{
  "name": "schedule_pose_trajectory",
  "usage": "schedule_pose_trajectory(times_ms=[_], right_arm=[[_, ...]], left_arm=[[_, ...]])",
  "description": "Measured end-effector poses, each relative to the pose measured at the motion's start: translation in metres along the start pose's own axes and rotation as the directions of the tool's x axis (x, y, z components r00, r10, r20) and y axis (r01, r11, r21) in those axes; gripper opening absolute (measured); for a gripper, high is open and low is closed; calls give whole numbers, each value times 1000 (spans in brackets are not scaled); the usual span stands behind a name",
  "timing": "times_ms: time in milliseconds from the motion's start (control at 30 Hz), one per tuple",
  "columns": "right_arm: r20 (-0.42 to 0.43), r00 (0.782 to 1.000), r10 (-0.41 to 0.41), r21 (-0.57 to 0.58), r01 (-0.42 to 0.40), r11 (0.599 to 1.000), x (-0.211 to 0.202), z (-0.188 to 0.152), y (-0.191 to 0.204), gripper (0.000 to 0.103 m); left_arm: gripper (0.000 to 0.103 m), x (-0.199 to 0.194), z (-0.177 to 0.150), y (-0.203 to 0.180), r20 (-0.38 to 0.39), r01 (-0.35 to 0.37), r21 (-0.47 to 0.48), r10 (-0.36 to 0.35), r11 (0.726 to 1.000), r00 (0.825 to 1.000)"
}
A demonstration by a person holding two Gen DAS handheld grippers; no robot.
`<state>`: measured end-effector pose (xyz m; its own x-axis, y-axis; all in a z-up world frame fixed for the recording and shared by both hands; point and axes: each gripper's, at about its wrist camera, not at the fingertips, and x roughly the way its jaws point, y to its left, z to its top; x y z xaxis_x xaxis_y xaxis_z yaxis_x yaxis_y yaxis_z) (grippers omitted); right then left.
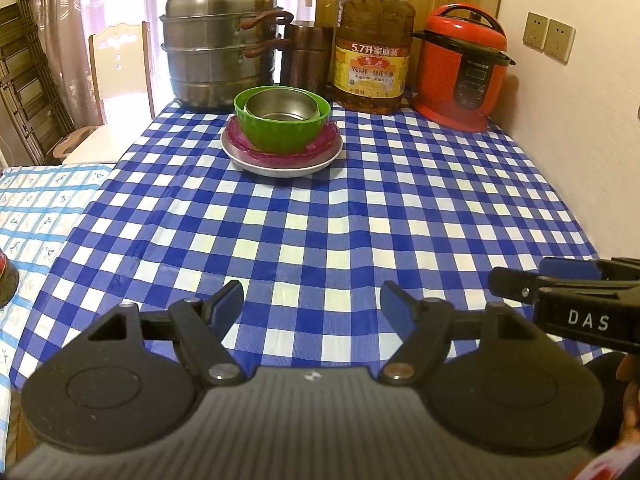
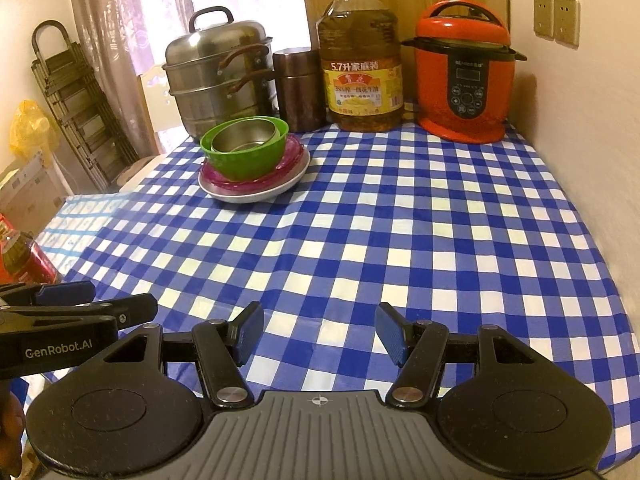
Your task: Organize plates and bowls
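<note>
A blue-and-white checked tablecloth is covering the table, with a curtained window glowing behind it. A steel steamer pot, an oil bottle and a red cooker are lining the far edge. In front of the steamer, a steel bowl is sitting inside a green bowl on pink plates atop a white plate. The left gripper and right gripper are hovering near the front edge, jaws spread and holding nothing

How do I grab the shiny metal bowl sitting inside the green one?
Probably pinch the metal bowl by its rim, coming from above: one finger inside, one outside. It sits nested in the green bowl, so only its rim sticks up. The side nearest you looks easiest.
</note>
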<state>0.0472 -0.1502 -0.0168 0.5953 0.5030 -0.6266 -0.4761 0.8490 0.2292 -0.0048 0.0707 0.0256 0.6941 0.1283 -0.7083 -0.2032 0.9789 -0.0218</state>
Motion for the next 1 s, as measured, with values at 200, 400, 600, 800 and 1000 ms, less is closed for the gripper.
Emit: schedule_pose_trajectory(times_ms=[200,400,600,800,1000], right_arm=[[2,1000,-2,6,2,1000,-1,2,-2,62],[3,1000,0,3,0,1000,-1,2,-2,62],[3,1000,-1,3,1,1000,-1,2,-1,62],[4,1000,-1,3,1,1000,-1,1,-1,62],[4,1000,-1,3,1,1000,-2,1,0,62]], left_arm=[[73,0,0,0,1,-2,-1,2,1000,1000],[73,-1,2,-1,5,-3,-1,3,1000,1000],[73,-1,2,-1,5,-3,0,3,1000,1000],[73,-1,2,-1,4,-4,-1,4,1000,1000],[73,-1,2,0,5,-3,-1,3,1000,1000]])
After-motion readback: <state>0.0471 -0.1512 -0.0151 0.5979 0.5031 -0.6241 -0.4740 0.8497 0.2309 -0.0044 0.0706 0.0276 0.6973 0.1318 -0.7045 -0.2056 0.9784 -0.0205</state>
